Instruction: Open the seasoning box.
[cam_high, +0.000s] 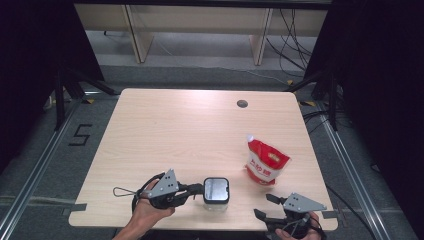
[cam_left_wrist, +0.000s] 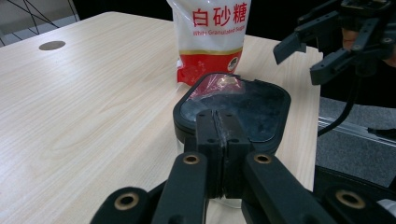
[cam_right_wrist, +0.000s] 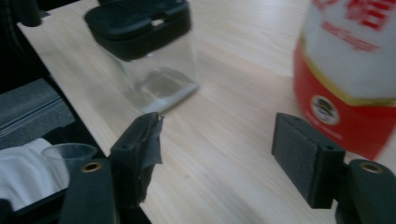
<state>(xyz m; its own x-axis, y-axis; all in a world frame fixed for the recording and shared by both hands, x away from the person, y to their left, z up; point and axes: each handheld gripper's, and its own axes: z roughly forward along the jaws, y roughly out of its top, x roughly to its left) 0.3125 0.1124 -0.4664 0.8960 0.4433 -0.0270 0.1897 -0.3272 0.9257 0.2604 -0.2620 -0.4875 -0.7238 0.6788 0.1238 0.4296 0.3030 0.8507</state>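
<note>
A clear jar (cam_high: 216, 197) with a black lid (cam_left_wrist: 243, 102) stands near the table's front edge; it is also in the right gripper view (cam_right_wrist: 154, 60). My left gripper (cam_high: 200, 190) is shut, its tips (cam_left_wrist: 223, 119) against the lid's near rim; whether they pinch anything I cannot tell. A red and white sugar bag (cam_high: 266, 162) stands to the right of the jar (cam_left_wrist: 210, 37) (cam_right_wrist: 355, 70). At the front right corner my right gripper (cam_high: 264, 206) (cam_right_wrist: 219, 144) is open above bare table, pointing between jar and bag. It also shows beyond the jar in the left gripper view (cam_left_wrist: 303, 60).
A round cable hole (cam_high: 242, 104) sits at the far side of the wooden table (cam_high: 190, 130). A wire loop (cam_high: 122, 191) trails left of the left gripper. The front edge lies just behind both hands. Shelf legs (cam_high: 260, 45) stand beyond the table.
</note>
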